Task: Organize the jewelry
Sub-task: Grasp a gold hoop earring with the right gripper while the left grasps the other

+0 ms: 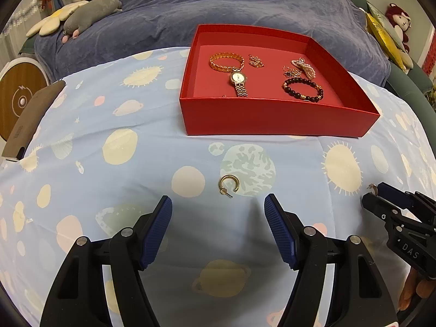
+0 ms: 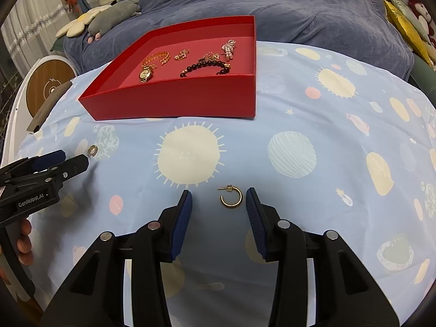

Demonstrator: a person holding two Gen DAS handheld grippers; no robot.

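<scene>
Red box [image 1: 272,117] beyond earrings [image 1: 229,185]; path unobstructed.

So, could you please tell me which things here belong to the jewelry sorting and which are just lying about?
Job:
- red box
- hoop earring ahead of left gripper
- second hoop earring between right gripper fingers
- watch, gold chain bracelet, bead bracelet in box

Lying about:
- grey plush toy
- flower cushion
- doll

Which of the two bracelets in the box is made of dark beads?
The bracelet near the box's front wall, beside the watch; the other is a gold chain.
</scene>
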